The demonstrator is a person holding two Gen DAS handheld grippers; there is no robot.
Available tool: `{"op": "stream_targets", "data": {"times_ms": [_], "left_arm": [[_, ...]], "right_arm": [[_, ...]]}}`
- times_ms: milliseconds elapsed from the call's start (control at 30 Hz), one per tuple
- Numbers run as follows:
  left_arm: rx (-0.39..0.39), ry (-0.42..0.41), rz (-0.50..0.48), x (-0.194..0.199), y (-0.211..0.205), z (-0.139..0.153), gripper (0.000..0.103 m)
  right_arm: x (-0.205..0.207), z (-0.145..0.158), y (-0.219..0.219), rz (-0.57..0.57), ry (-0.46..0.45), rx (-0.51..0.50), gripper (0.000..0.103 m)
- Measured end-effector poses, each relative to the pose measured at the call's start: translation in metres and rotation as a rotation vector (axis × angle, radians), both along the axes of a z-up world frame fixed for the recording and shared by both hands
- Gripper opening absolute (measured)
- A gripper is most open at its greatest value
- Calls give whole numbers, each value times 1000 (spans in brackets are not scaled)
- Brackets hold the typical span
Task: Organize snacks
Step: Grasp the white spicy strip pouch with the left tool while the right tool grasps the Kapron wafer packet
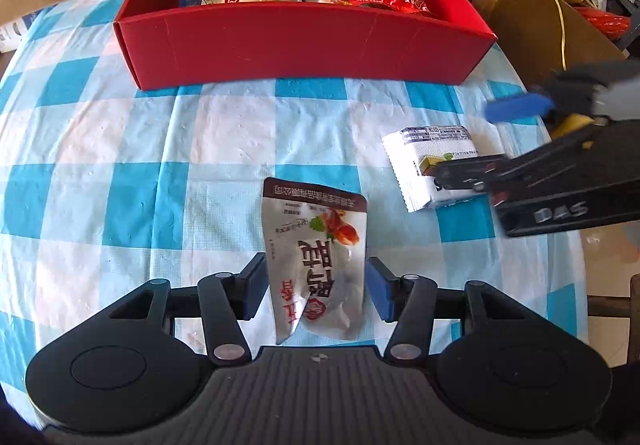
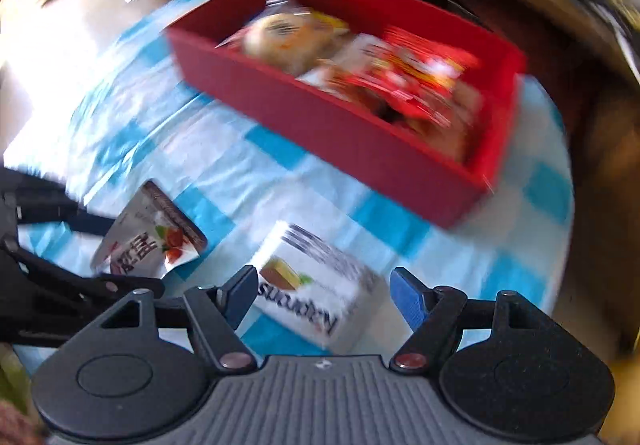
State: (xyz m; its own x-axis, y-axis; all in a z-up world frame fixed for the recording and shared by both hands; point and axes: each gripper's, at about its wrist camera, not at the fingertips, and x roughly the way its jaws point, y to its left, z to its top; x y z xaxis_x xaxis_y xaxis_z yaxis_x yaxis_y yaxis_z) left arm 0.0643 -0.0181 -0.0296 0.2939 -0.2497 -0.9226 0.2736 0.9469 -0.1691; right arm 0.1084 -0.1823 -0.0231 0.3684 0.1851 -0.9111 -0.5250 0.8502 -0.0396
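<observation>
A silver snack pouch with brown trim lies on the checked tablecloth between the fingers of my left gripper, which is open around it with gaps on both sides. The pouch also shows in the right wrist view. A white snack packet lies to the right; in the right wrist view it sits between the fingers of my open right gripper. The right gripper shows blurred in the left view. The red box at the back holds several snack packs.
The table has a blue-and-white checked cloth. Cardboard boxes and a yellow cable stand beyond the right edge. The right wrist view is motion-blurred. The red box also shows there.
</observation>
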Motion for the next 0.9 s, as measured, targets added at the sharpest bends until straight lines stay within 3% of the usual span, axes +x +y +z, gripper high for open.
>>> {"op": "stream_targets", "data": {"times_ms": [133, 300, 433, 500, 600, 667, 900], "left_arm": [[-29, 15, 3, 3, 4, 0, 62], [-51, 28, -2, 5, 6, 0, 64], [-54, 29, 3, 4, 7, 0, 66], [-33, 17, -4, 2, 4, 1, 69], [44, -21, -12, -5, -2, 0, 84], [111, -51, -14, -7, -5, -4, 84], [133, -75, -28, -6, -14, -7, 83]], "right_arm": [[18, -18, 16, 102, 51, -14, 103], [9, -28, -2, 5, 104, 66, 103], [-20, -26, -7, -65, 154, 45, 103], [-32, -23, -9, -91, 156, 57, 103], [-46, -23, -8, -117, 208, 67, 103], [-56, -29, -3, -155, 245, 27, 103], [-65, -25, 10, -161, 112, -41, 103]]}}
